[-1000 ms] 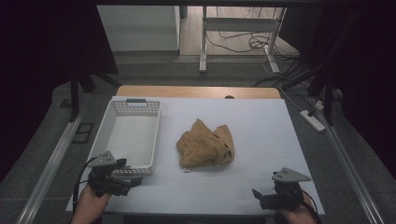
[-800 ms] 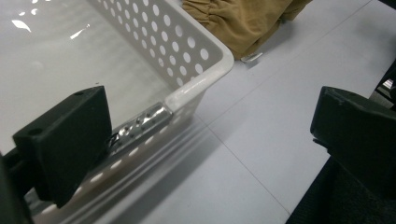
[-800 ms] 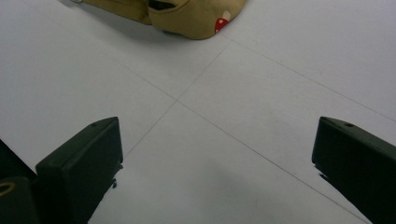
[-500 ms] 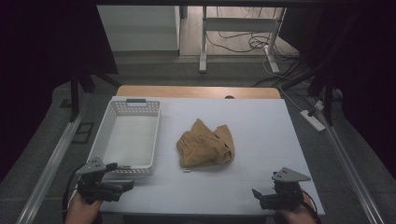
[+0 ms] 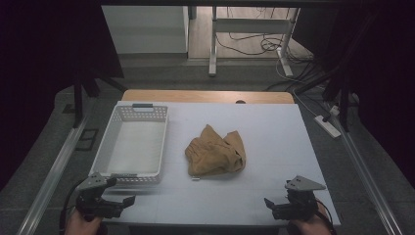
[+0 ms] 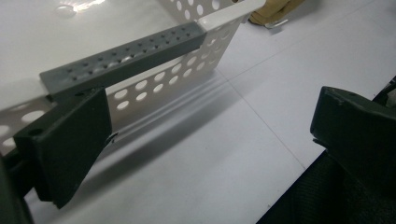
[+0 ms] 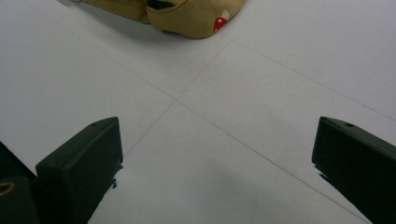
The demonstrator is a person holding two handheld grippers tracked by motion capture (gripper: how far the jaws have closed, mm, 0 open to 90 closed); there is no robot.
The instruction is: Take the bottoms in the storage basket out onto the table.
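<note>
my left tongs [image 5: 128, 200] jaws apart, empty, near surface [image 5: 274, 127] edge by white perforated basket [image 5: 131, 147] | my right tongs [image 5: 268, 202] apart, empty | crumpled tan cloth [image 5: 215, 152] mid-surface, beside basket, reachable by both

I hold my left gripper [image 5: 128, 200] low at the near left, jaws wide; my right gripper [image 5: 268, 203] too.

The high view is dim, with dark surroundings. Overhead light brightens the white table [image 5: 274, 137]; glare marks the basket [image 6: 70, 9] floor, and the near jaws blur softly.
</note>
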